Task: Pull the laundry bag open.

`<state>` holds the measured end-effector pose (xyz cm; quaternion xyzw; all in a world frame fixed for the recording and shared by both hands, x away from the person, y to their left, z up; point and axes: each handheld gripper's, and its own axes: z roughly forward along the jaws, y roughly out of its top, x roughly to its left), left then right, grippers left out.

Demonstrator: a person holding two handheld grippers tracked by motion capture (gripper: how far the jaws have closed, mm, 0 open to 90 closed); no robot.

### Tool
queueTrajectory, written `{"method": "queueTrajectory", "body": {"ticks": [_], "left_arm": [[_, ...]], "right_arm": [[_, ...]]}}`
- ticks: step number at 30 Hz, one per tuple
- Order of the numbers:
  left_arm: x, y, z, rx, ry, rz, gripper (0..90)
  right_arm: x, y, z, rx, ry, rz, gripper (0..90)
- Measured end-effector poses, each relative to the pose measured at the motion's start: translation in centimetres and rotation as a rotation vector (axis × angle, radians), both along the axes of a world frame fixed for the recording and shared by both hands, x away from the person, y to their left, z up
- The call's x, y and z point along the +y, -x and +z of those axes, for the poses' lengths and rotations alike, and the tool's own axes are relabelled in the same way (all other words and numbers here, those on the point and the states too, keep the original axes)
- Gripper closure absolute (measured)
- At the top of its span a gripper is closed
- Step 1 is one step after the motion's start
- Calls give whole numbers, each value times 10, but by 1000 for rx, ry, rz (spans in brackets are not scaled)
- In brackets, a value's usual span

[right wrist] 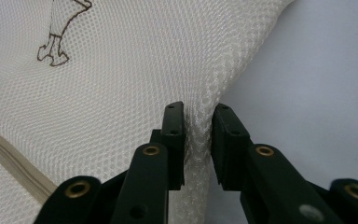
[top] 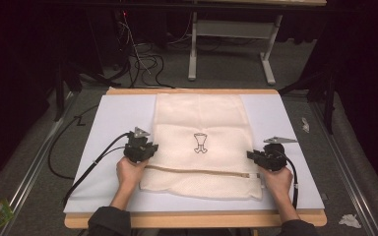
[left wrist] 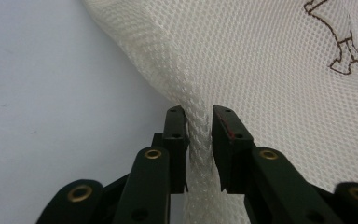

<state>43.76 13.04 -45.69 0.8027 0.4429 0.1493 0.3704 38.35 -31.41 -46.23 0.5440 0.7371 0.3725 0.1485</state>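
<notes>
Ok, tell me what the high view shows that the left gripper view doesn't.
High view alone: the whole cream mesh laundry bag, its tan zipper, the right hand-held gripper, both of the person's hands, and the wooden-edged white table. Left gripper view alone: a pinched fold of mesh between the left hand-held gripper and its slightly parted black jaws. Both: the brown embroidered motif and the white surface.

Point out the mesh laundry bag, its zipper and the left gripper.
mesh laundry bag [top: 199, 118]: high view, upper middle of its fabric.
zipper [top: 202, 171]: high view, middle of the tan strip.
left gripper [left wrist: 199, 116]: left gripper view, between its fingertips, at the pinched fold.
</notes>
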Motion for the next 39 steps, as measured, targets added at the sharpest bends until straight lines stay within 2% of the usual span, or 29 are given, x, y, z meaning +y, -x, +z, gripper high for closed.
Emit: {"method": "queueTrajectory", "body": {"ticks": [6,11,15,17,22,29,35,39], "left_arm": [[7,8,1,-45,10,8,659],[7,21,7,-100,21,-5,603],[4,33,10,-122,44,-30,576],[2,38,10,-116,59,-63,554],[-5,49,8,-122,83,-101,536],[-15,57,0,-124,117,-114,523],[-26,61,-7,-101,162,-134,518],[-38,64,-10,-112,130,-163,521]], "right_arm": [[-2,4,1,-19,11,-18,655],[-4,11,3,-45,28,-18,586],[-6,21,5,-51,22,-11,560],[-6,25,6,-61,19,-6,550],[-8,37,7,-63,12,-5,530],[-8,44,-1,-52,11,1,522],[-5,47,-7,-33,-1,4,526],[-1,47,-9,-32,-2,10,535]]}}
